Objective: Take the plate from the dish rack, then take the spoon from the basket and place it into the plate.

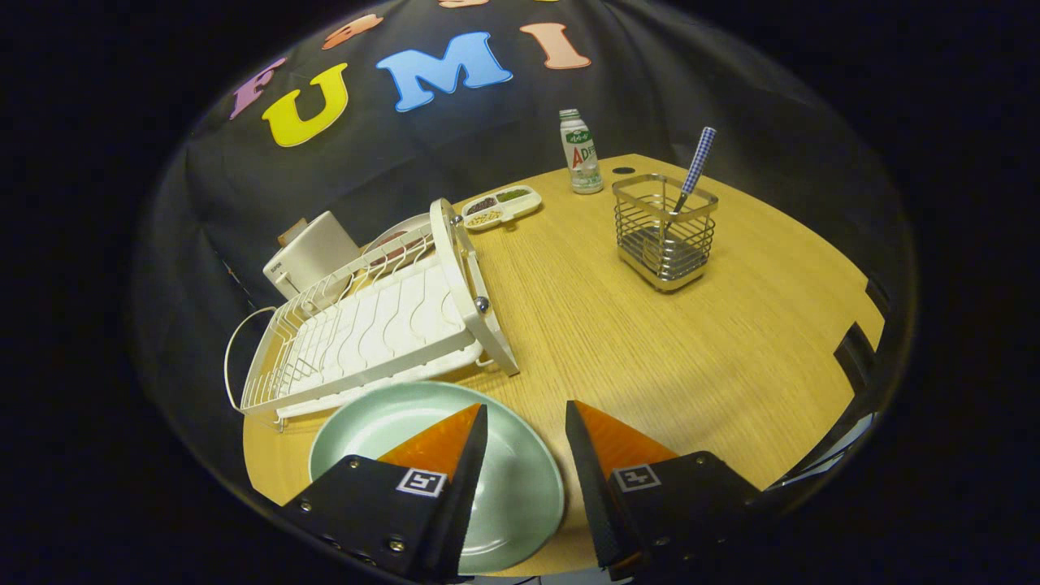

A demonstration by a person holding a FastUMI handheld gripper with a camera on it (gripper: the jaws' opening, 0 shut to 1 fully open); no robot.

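A pale green plate (pixel 504 479) lies flat on the wooden table (pixel 650 357), just in front of the white dish rack (pixel 374 325). My gripper (pixel 526 416) hangs above the plate's right part, open, with nothing between its fingers. The left finger overlaps the plate; the right finger is over bare table beside its rim. Far beyond the fingers stands a wire basket (pixel 665 231) holding a spoon (pixel 695 166) with a blue checked handle that leans up and to the right.
A small white drink bottle (pixel 580 153) stands at the table's far edge. Next to it is a white divided dish (pixel 502 206) with dry foods. A white box (pixel 313 248) and a reddish plate (pixel 398 236) sit behind the rack.
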